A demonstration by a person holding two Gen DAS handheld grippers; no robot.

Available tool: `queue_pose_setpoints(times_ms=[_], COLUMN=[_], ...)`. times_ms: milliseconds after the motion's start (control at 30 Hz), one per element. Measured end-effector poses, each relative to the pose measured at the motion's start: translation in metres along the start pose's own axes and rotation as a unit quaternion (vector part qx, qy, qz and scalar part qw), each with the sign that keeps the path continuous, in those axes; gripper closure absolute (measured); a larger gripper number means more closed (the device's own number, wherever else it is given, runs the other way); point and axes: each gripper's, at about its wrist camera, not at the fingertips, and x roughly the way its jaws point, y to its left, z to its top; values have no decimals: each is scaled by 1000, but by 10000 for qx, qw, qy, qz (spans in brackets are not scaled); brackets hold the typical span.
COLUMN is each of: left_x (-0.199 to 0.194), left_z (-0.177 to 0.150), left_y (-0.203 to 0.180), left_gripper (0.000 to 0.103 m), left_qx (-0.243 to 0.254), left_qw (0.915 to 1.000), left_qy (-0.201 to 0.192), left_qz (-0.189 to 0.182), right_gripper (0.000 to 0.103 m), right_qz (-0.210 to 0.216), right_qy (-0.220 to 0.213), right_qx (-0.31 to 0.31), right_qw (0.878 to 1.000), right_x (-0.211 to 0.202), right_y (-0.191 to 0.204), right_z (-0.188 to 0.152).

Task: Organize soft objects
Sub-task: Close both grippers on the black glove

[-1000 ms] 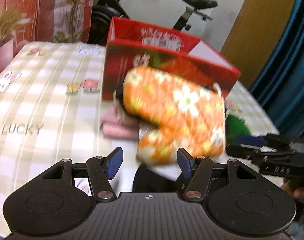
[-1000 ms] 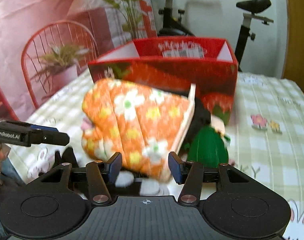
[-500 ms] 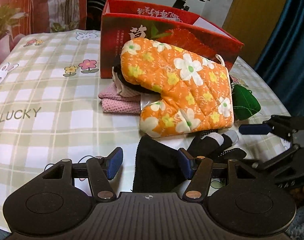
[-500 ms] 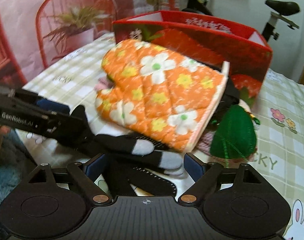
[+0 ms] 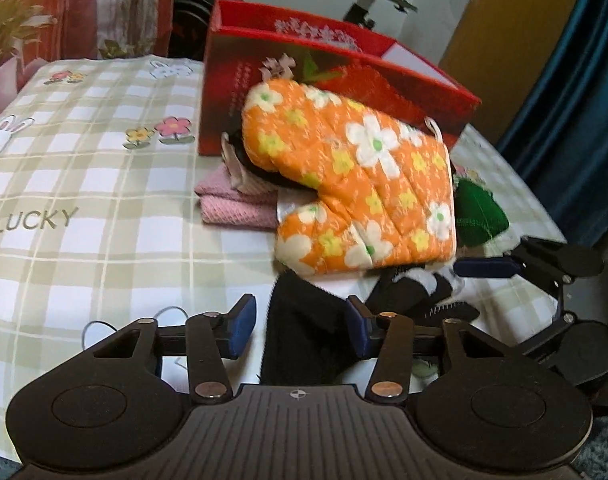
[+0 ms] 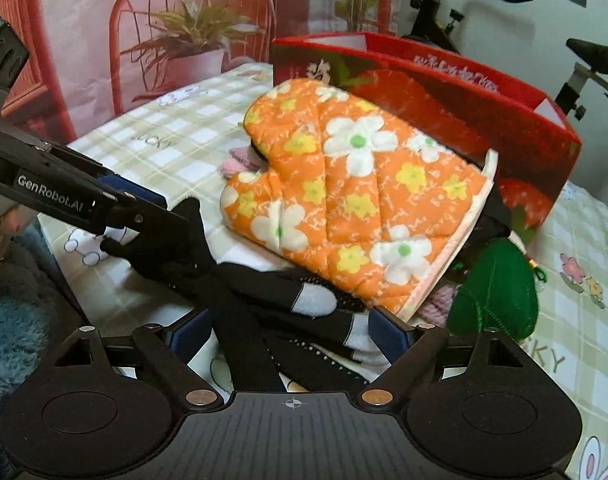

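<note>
Evidently left tongs (image 5: 300, 330) are closing on the black sock (image 5: 304, 340) at the bench's near edge; right tongs (image 6: 290, 338) gape, straddling its toe.

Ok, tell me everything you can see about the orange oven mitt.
The orange oven mitt is quilted padded fabric printed with white and yellow flowers, with a pale trimmed cuff and a small hanging loop. It lies flat but tilted on top of the pile, fingertip end toward the red box, thumb toward the table's near edge. Under it lie a pink cloth and black socks; a green knitted item sits by its cuff. Neither gripper touches it.
</note>
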Motion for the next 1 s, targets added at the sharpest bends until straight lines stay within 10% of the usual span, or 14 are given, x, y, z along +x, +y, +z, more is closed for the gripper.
queue_pose_setpoints(times_ms=[400,1000], left_x=[8,16], left_z=[-4,-6], left_y=[8,14], left_gripper=[66,66], left_qx=[-136,-302], left_qw=[9998,9992], left_qy=[-14,86], left_qz=[-156,-233], right_gripper=[24,80], right_qz=[-52,249], right_qy=[110,-11], right_qx=[228,55], right_qw=[9997,9997], right_x=[11,6], right_y=[-8,-1], right_z=[-7,-6])
